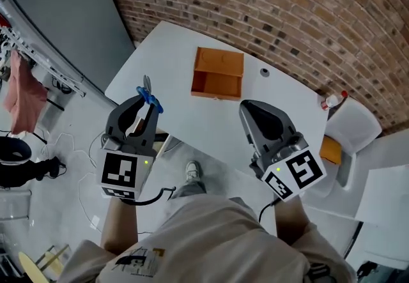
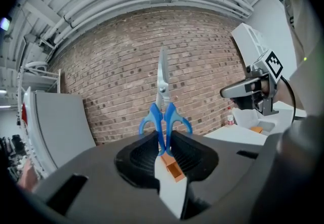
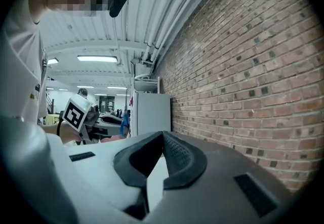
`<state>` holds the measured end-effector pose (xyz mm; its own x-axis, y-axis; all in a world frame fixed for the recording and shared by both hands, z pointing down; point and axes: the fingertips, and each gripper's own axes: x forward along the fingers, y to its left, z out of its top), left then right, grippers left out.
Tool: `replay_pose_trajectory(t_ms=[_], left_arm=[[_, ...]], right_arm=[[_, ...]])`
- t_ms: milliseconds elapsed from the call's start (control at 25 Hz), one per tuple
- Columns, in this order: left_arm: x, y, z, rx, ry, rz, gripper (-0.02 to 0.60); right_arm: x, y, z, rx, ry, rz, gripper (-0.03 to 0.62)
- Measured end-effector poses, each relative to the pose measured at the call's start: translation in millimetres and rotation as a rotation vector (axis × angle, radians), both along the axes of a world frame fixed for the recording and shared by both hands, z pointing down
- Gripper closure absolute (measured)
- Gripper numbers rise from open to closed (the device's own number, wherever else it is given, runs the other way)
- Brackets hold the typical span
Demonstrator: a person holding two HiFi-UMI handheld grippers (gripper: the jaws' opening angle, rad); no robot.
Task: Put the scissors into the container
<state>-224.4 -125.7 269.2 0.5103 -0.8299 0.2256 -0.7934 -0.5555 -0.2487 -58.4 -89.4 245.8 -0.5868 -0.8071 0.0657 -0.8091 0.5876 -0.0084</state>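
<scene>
Blue-handled scissors (image 1: 149,94) stand blades-up in my left gripper (image 1: 147,104), which is shut on their handles over the table's near left edge. In the left gripper view the scissors (image 2: 163,100) rise straight from the closed jaws of the left gripper (image 2: 163,141), and the orange container (image 2: 174,170) shows small below, between the jaws. The orange container (image 1: 218,73), an open-topped box, sits on the white table (image 1: 192,119) ahead and to the right. My right gripper (image 1: 246,107) is shut on nothing; in its own view the right gripper (image 3: 162,134) points along the brick wall.
A small bottle (image 1: 333,101) stands at the table's right end beside a white chair (image 1: 353,124). A grey panel (image 1: 64,26) stands to the left and a brick wall (image 1: 287,13) runs behind the table. The person's shoe (image 1: 192,170) is under the near edge.
</scene>
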Motion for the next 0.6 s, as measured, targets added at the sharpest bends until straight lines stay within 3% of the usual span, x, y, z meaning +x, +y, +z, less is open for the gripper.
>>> replay_pose_trajectory(t_ms=[320, 600], left_arm=[[-10.2, -84.3, 4.9, -0.015, -0.014, 0.084, 0.5], [-11.7, -127.9, 12.0, -0.021, -0.009, 0.134, 0.5]], right_arm=[[-13.5, -77.7, 5.9, -0.021, 0.021, 0.082, 0.586], [-19.6, -117.3, 15.0, -0.032, 0.068, 0.131, 0.586]])
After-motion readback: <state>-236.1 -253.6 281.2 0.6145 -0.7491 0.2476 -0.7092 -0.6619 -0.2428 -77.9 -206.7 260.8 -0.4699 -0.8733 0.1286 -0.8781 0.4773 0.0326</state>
